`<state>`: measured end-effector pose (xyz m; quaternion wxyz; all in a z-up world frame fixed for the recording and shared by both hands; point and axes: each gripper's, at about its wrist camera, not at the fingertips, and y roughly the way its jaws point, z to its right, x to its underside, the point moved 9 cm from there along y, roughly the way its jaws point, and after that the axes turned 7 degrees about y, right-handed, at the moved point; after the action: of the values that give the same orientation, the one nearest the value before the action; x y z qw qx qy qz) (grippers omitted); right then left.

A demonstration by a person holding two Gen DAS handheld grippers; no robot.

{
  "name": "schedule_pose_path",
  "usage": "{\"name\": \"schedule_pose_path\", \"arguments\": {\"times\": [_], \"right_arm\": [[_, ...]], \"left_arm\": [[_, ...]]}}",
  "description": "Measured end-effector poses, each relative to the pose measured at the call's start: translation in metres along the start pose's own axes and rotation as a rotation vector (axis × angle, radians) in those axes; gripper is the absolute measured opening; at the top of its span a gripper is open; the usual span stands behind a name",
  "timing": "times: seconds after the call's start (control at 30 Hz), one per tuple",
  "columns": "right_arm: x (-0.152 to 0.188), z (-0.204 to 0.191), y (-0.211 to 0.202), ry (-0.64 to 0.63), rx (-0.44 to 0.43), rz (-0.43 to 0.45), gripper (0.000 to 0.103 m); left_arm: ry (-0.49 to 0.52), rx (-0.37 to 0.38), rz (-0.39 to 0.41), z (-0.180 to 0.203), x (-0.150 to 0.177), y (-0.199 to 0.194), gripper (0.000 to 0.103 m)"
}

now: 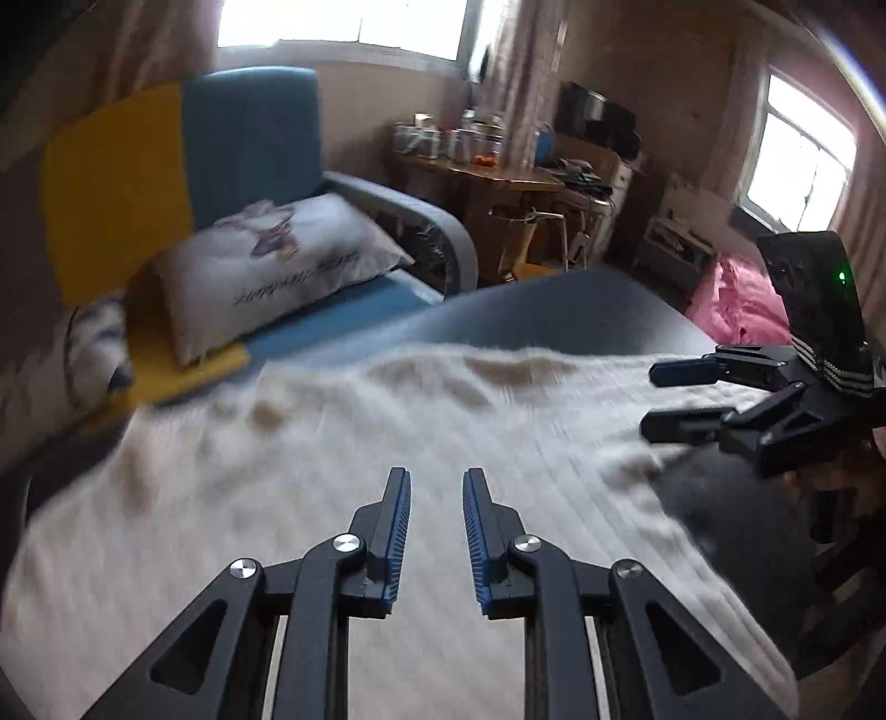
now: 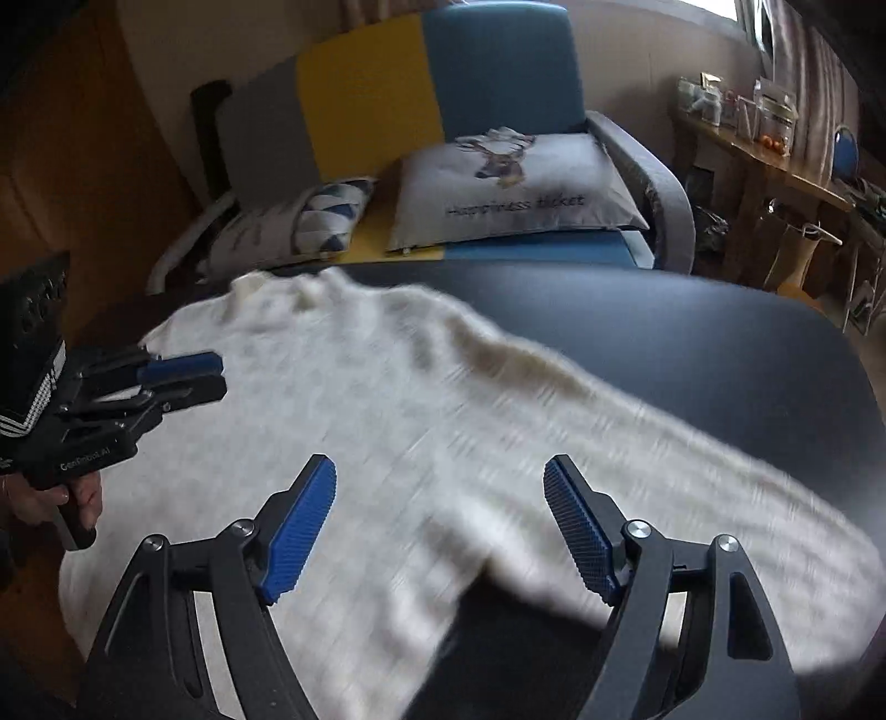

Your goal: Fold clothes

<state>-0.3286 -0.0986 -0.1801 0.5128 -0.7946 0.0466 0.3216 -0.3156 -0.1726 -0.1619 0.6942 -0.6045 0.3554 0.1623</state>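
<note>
No fold shows yet: your white knitted sweater [image 2: 387, 421] lies spread across the dark round counter [image 2: 692, 343], mid-frame. Left gripper [image 1: 436, 482] fingers narrowly parted, right gripper [image 2: 440, 471] fingers wide, both empty.

Blown-out window [image 1: 343, 22] glare, motion-blurred cloth [image 1: 387, 443], fisheye-curved edges.

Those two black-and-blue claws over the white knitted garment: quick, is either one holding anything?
Left gripper: jaws narrowly apart, nothing between them, holding nothing.
Right gripper: jaws wide open, empty, above the white knitted garment.
</note>
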Motion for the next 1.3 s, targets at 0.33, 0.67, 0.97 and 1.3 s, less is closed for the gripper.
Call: {"name": "schedule_pose_path", "arguments": {"times": [0.33, 0.67, 0.97, 1.3], "right_arm": [[-0.002, 0.096, 0.045, 0.122, 0.308, -0.026, 0.081], [-0.001, 0.048, 0.023, -0.082, 0.250, 0.024, 0.081], [0.012, 0.110, 0.033, 0.114, 0.362, 0.008, 0.083], [0.075, 0.172, -0.093, 0.531, -0.041, 0.127, 0.085]], "left_arm": [[0.060, -0.055, -0.191, 0.004, -0.033, 0.124, 0.019], [0.084, 0.025, -0.121, 0.033, -0.051, 0.108, 0.016], [0.038, -0.052, -0.171, 0.034, -0.058, 0.142, 0.019], [-0.097, -0.060, -0.035, -0.013, -0.017, 0.050, 0.019]]}}
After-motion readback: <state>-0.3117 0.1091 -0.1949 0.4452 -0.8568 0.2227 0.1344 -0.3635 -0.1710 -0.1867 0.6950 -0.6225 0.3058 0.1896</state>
